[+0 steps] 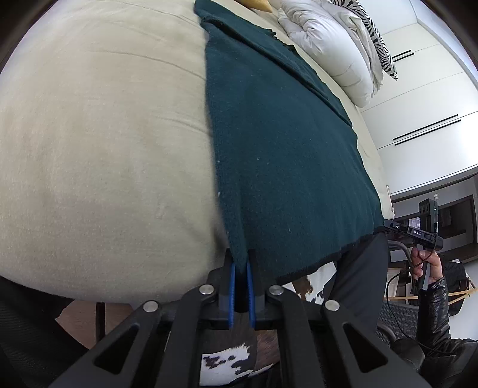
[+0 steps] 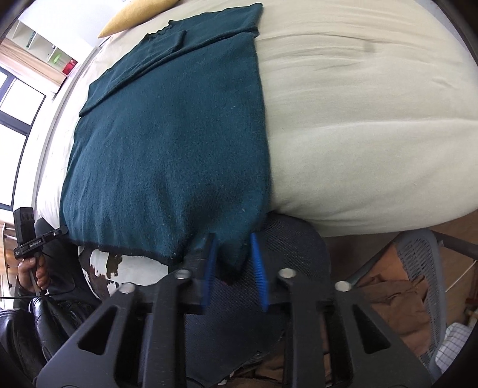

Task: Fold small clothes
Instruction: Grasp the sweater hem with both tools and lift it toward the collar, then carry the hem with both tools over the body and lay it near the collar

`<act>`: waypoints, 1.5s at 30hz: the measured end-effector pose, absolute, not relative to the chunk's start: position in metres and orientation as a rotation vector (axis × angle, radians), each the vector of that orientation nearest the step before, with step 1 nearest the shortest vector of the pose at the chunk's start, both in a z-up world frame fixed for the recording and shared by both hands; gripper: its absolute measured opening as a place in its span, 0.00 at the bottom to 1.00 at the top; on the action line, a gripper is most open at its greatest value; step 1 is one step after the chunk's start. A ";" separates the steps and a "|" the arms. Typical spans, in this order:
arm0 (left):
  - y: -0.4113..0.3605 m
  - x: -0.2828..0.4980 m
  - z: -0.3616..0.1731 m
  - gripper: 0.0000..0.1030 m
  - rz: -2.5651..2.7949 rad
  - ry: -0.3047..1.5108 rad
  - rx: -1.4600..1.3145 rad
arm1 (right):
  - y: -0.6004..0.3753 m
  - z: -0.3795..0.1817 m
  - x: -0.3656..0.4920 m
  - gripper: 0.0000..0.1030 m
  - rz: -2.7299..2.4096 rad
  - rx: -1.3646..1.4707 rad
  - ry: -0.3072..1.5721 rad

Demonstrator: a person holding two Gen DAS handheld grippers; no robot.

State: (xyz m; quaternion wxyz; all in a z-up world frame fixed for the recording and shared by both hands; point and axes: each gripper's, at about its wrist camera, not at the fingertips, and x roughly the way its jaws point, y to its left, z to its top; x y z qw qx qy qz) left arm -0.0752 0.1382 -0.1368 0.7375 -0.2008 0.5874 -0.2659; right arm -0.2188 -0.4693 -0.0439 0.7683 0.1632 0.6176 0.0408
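Observation:
A dark teal knitted sweater (image 1: 283,149) lies flat on a beige bed cover (image 1: 104,149), its sleeves folded in at the far end and its dark-trimmed hem hanging over the near edge. My left gripper (image 1: 241,262) is shut on the hem's left corner, with fabric pinched between the blue pads. In the right wrist view the sweater (image 2: 173,143) fills the middle. My right gripper (image 2: 233,238) is shut on the hem's right corner, which bunches between the pads just off the bed edge (image 2: 358,226). A hand (image 1: 424,265) grips the other handle at the right.
A white duvet (image 1: 328,44) and a zebra pillow (image 1: 379,38) lie at the bed's far end beside a white wardrobe (image 1: 418,104). A yellow cushion (image 2: 134,15) sits past the sweater. A grey mesh chair (image 2: 418,268) and a cowhide rug (image 1: 227,361) are below.

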 end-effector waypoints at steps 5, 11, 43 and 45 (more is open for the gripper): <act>0.138 -0.076 -0.134 0.06 -0.586 1.273 -0.443 | -0.472 -0.043 -0.226 0.08 0.081 0.384 1.320; 0.140 -0.077 -0.130 0.06 -0.594 1.250 -0.467 | -0.480 -0.035 -0.237 0.06 0.070 0.461 1.242; 0.174 -0.047 -0.083 0.06 -0.742 1.046 -0.896 | -0.509 0.025 -0.222 0.06 0.135 0.831 0.785; 0.181 -0.034 -0.076 0.06 -0.731 1.017 -0.918 | -0.512 0.029 -0.213 0.06 0.127 0.850 0.759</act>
